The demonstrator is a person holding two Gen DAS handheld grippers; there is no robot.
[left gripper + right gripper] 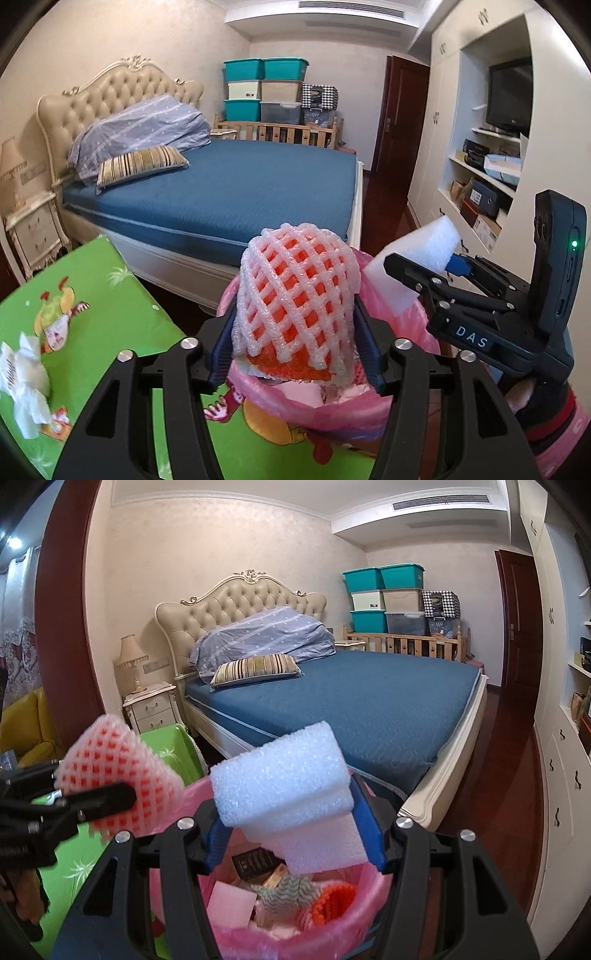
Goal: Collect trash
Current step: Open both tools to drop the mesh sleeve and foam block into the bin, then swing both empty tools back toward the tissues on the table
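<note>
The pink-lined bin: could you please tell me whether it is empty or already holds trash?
Partly filled: the pink-lined bin holds a dark packet, white foam and orange netting.

The pink-lined bin [295, 936] mouth lies open below; the bed [354, 709] blocks passage beyond.

A white-and-orange foam net [295, 295] is held upright above the pink-lined bin [373, 400]. Beside it a white foam block [288, 794], tilted, hangs over the bin (already holding scraps). Crumpled tissue [22, 384] lies on the green mat.
</note>
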